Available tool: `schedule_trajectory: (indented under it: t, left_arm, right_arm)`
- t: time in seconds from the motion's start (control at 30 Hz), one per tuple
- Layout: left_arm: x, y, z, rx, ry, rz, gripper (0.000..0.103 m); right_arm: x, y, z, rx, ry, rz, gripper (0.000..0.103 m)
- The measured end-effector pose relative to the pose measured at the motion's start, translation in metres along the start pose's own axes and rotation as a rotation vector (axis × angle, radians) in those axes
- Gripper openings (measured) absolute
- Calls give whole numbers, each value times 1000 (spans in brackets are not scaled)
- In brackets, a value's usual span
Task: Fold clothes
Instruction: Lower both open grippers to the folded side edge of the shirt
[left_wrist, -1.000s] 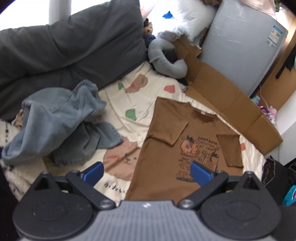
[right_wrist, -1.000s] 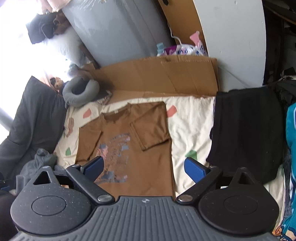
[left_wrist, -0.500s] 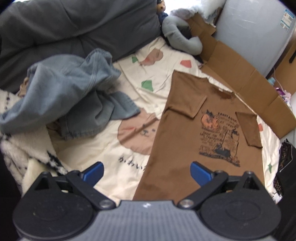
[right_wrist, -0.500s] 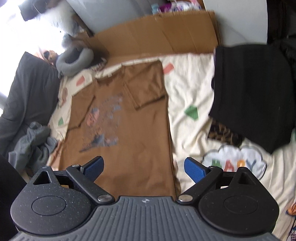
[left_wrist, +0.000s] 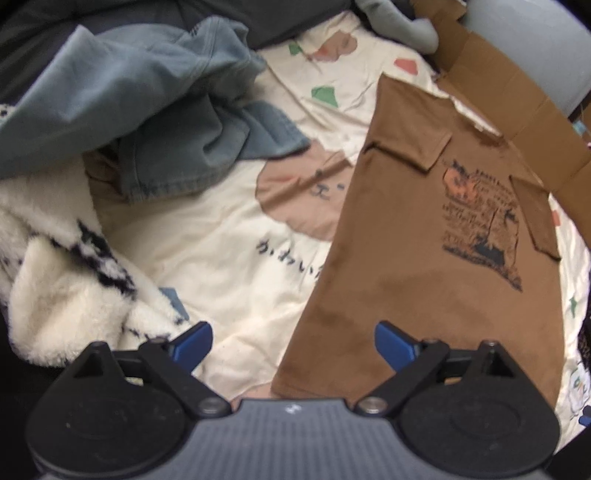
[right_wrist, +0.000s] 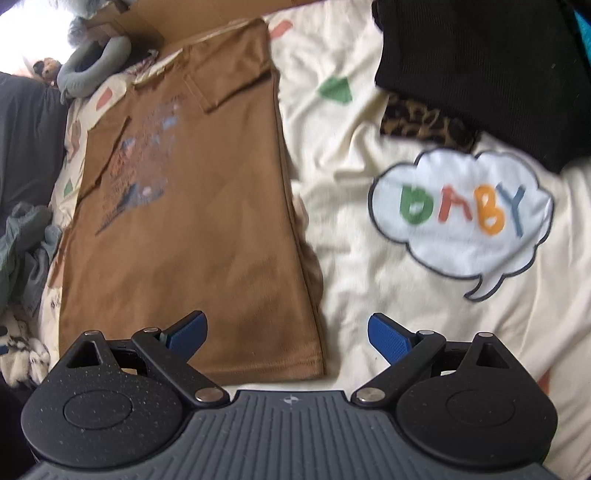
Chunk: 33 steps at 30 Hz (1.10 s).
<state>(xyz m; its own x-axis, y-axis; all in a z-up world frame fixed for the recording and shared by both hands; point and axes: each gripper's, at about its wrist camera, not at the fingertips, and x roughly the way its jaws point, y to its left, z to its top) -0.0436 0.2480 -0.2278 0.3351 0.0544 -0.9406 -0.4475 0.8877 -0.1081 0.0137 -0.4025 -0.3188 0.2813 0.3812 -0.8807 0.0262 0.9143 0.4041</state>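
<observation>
A brown T-shirt (left_wrist: 436, 266) with a dark printed graphic lies flat on the cream printed bed sheet (left_wrist: 221, 251), both sleeves folded in over the chest. It also shows in the right wrist view (right_wrist: 192, 206). My left gripper (left_wrist: 293, 345) is open and empty, just above the shirt's lower left hem corner. My right gripper (right_wrist: 286, 330) is open and empty, just above the shirt's lower right hem corner. Both sets of blue pads stand wide apart.
A heap of grey-blue denim (left_wrist: 147, 103) and a white fluffy blanket (left_wrist: 62, 266) lie left of the shirt. Black clothing (right_wrist: 480, 70) over a leopard-print piece (right_wrist: 424, 125) lies to the right. Flattened cardboard (left_wrist: 517, 96) and a grey neck pillow (right_wrist: 92, 62) sit at the far end.
Both grippers have dropped and moved toward the shirt's bottom hem, so the shirt looms larger. Both jaws stay open and nothing is held.
</observation>
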Motion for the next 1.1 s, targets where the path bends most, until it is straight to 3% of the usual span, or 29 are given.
schedule_trajectory:
  t: [0.1,0.5,0.8,0.9,1.1]
  left_arm:
    - [9,0,-5,9,21,5,95]
    - [48,6,-20,2,101,23,87]
    - [51,4,-19,26,116,37,87]
    - [51,5,-18,26,113,42,87]
    - [51,6,-20,18,117,42,87]
  right_arm:
    - [13,-5,-8,-10,15,20,74]
    - [50,-18,-24,-30,96,28,34]
    - [66,-27,-20,-5,118,71,33]
    - [65,-30,-16,-7,129,88,18]
    - [59,-31,-9,-15,149,152,17]
